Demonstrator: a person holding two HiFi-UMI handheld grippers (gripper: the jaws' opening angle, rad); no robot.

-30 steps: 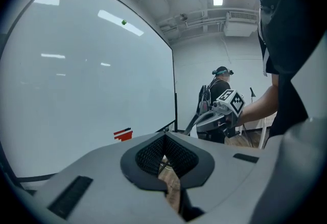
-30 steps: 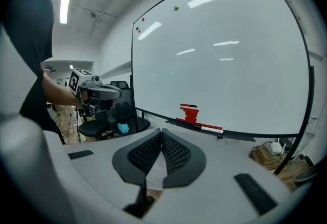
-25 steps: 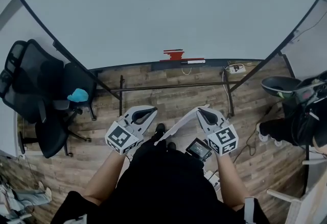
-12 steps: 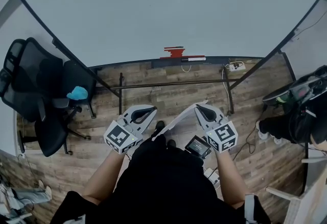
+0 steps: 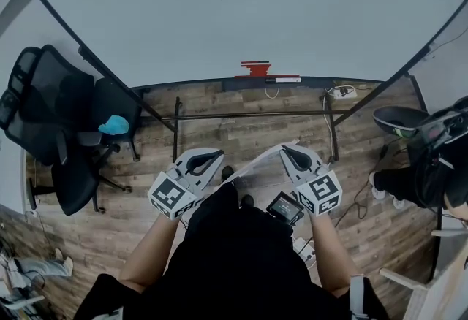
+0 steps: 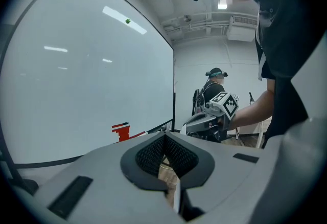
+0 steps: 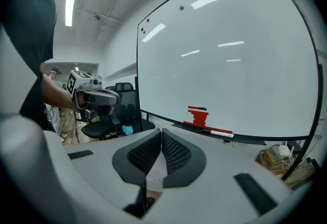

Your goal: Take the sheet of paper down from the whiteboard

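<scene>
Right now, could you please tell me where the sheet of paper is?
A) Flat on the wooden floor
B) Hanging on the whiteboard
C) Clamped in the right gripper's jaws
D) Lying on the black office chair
C: the right gripper view shows the sheet of paper pinched between the shut jaws of the right gripper, and no sheet hangs on the whiteboard.
</scene>
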